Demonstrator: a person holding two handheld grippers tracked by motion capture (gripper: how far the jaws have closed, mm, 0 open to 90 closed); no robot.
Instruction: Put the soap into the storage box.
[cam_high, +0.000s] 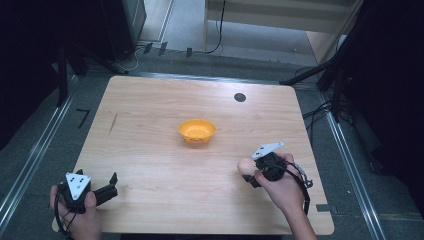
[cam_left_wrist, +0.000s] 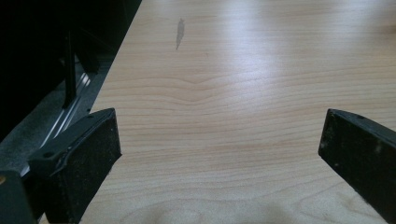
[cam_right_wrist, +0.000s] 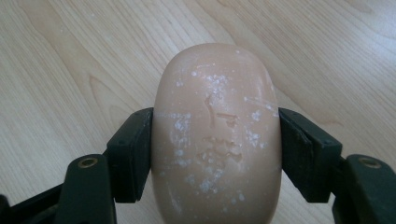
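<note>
We hold the soap, ready for the bowl

Our right gripper (cam_right_wrist: 215, 154) clamps the peach soap bar (cam_right_wrist: 217, 135) across its sides just above the table (cam_high: 150, 150), likely bound for the orange bowl (cam_high: 197, 131) nearby. Our left gripper (cam_high: 111, 184) rests wide open and empty at the table's near edge, out of the way.

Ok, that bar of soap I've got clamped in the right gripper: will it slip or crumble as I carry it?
The bar of soap looks stiff: the right gripper pads press its flanks without visibly denting it. Its rounded, smooth sides could let it squirm out, so probably keep the squeeze steady. White flecks and scratches suggest a surface that marks easily; crumbling seems unlikely.
</note>
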